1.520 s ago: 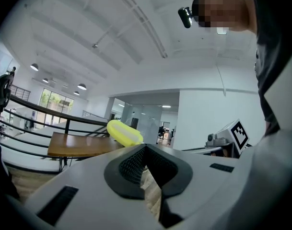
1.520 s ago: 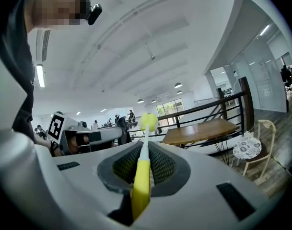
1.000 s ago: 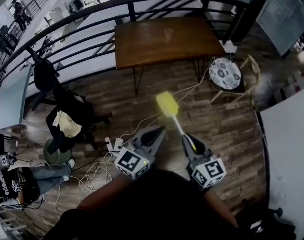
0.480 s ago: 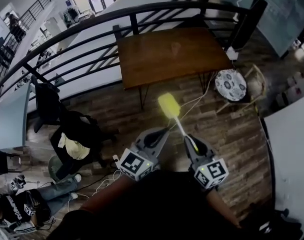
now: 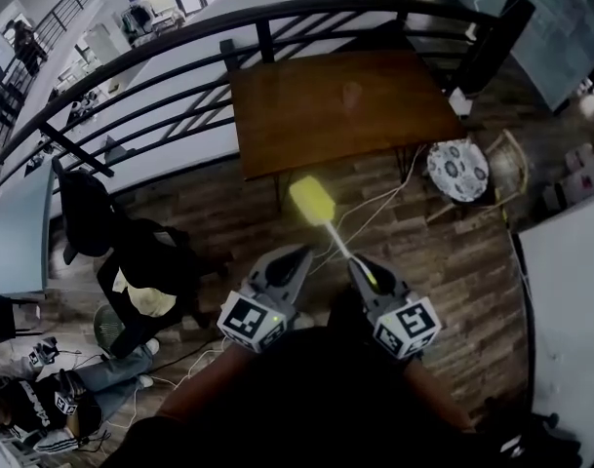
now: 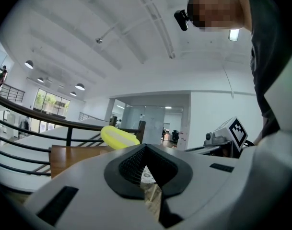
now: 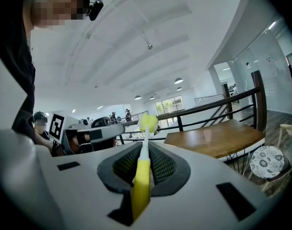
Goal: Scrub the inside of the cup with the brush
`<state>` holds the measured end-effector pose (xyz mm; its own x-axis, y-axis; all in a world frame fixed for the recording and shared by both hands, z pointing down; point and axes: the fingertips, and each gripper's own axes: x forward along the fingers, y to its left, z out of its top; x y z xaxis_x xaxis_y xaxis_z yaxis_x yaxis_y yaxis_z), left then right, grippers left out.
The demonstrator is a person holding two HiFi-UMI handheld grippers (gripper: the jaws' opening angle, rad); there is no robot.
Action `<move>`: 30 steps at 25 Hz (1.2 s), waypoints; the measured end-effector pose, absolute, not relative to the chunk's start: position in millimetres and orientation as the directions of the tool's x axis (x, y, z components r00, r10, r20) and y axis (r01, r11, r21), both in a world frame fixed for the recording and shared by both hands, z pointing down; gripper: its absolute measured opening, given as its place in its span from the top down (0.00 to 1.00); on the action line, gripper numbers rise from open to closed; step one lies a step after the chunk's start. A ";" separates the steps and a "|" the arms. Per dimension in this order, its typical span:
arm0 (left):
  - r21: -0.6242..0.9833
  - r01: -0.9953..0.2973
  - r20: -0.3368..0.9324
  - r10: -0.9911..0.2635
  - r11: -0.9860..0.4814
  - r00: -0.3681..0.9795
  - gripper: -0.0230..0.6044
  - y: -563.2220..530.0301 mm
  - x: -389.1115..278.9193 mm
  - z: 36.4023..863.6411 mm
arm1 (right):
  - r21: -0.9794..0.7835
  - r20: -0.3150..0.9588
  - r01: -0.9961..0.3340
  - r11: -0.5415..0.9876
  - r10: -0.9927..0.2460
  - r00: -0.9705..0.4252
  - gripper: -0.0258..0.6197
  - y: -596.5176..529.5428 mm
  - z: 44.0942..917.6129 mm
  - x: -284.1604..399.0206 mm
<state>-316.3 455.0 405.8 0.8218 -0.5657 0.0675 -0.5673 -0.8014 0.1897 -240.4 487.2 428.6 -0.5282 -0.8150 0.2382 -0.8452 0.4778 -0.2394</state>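
A small translucent cup [image 5: 352,93] stands on the brown wooden table [image 5: 306,125], well ahead of both grippers; in the right gripper view the cup [image 7: 207,135] rests on the tabletop [image 7: 227,140]. My right gripper [image 5: 360,264] is shut on the brush [image 5: 337,237], whose yellow sponge head [image 5: 311,201] points up and forward over the floor. The yellow handle [image 7: 142,181] lies between the right gripper's [image 7: 145,147] pads, with the head [image 7: 148,122] beyond them. My left gripper [image 5: 295,257] is shut and holds nothing; from the left gripper [image 6: 146,150] I see the sponge head [image 6: 119,137].
A black metal railing [image 5: 179,42] curves behind the table. A chair with a round patterned cushion [image 5: 457,171] stands right of the table, a black office chair [image 5: 131,261] draped with clothes at the left. Cables [image 5: 375,213] trail over the wooden floor. A white tabletop [image 5: 570,300] is at right.
Both grippers and the brush have shifted slightly left, and the sponge head now leans further left. The head view has moved, so the table sits a little lower in the picture.
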 end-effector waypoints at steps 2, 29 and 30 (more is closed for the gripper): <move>0.193 -0.577 0.082 -0.573 -0.794 0.815 0.97 438.2 -315.1 408.1 | -0.240 0.231 -0.839 0.488 -0.811 -0.537 0.89 467.6 431.0 -238.5; 0.212 -0.558 0.102 -0.550 -0.802 0.829 0.97 235.0 -11.4 401.1 | -0.250 0.200 -0.839 0.484 -0.822 -0.533 0.89 263.0 426.3 63.7; 0.215 -0.555 0.106 -0.546 -0.804 0.831 0.97 228.4 -7.2 403.0 | -0.254 0.201 -0.839 0.482 -0.822 -0.533 0.89 257.5 428.6 66.8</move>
<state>-7.2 228.4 403.0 0.8311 -0.5460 0.1058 -0.5552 -0.8035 0.2148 66.8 257.5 428.6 -0.5331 -0.8219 0.2007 -0.8386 0.4819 -0.2542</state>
